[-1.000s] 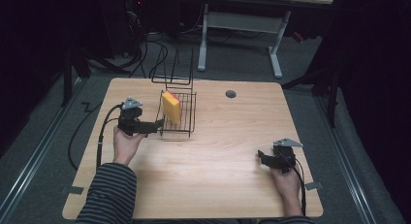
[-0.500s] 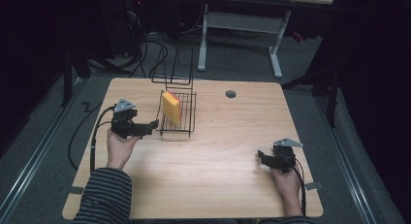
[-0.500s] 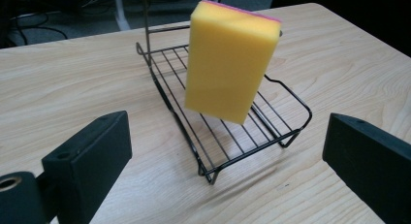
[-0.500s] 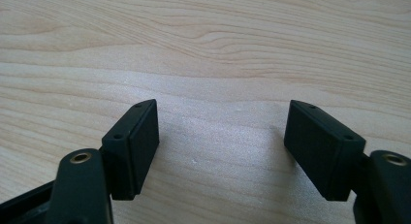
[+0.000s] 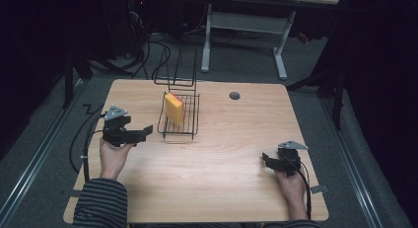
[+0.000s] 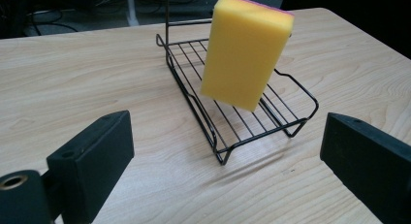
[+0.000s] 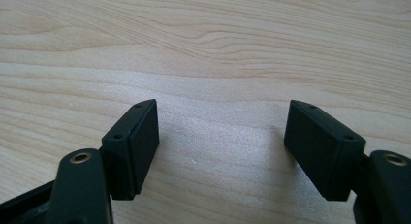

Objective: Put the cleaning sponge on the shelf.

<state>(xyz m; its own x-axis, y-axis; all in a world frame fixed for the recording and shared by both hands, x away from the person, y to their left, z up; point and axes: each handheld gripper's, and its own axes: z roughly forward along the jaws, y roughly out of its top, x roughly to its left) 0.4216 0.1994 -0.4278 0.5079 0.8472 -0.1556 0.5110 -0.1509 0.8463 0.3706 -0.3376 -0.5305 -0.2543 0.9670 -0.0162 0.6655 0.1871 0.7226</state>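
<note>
A yellow sponge (image 5: 173, 109) with a pink back stands upright, leaning, in a black wire rack (image 5: 190, 123) at the table's middle back. In the left gripper view the sponge (image 6: 245, 52) rises from the rack (image 6: 242, 115) just ahead of the wide-apart jaws. My left gripper (image 5: 144, 133) is open, a short way left of the rack, holding nothing. Near the right front of the table my right gripper (image 5: 266, 160) rests low and open. Its jaws frame bare wood (image 7: 220, 136).
The wooden table (image 5: 236, 139) has a round grommet hole (image 5: 234, 95) at the back. A second black wire frame (image 5: 177, 72) stands behind the rack at the table's far edge. Cables trail off the left side. A desk frame (image 5: 276, 35) stands beyond.
My left gripper has drawn back to the left, away from the rack. The sponge stays in the rack. The right gripper has not moved.
</note>
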